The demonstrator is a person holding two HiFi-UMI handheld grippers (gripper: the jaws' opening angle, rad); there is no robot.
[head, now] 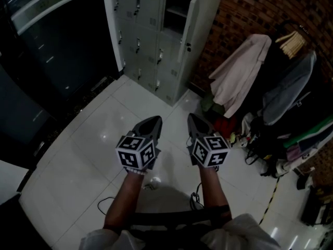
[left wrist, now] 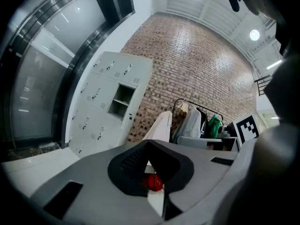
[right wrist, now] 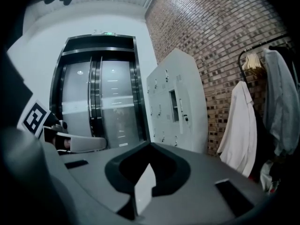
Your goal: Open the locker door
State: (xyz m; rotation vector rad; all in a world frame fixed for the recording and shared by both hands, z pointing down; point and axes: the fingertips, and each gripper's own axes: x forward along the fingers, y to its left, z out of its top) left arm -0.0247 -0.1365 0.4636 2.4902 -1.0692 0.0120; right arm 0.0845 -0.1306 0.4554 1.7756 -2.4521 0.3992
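Both tools hang side by side above the floor (head: 88, 139), well back from the locker (head: 148, 30). The left gripper (head: 154, 121) has its fingers pressed together on nothing, and so does the right gripper (head: 192, 117). One upper door (head: 188, 25) already stands swung open. For a closed door, the best play looks like squaring up close, spreading the fingers, then hooking a handle (head: 138, 46).

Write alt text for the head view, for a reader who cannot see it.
The left gripper and right gripper, both shut and empty, point over a white tiled floor toward a grey locker bank with one door open. Clothes hang at right.
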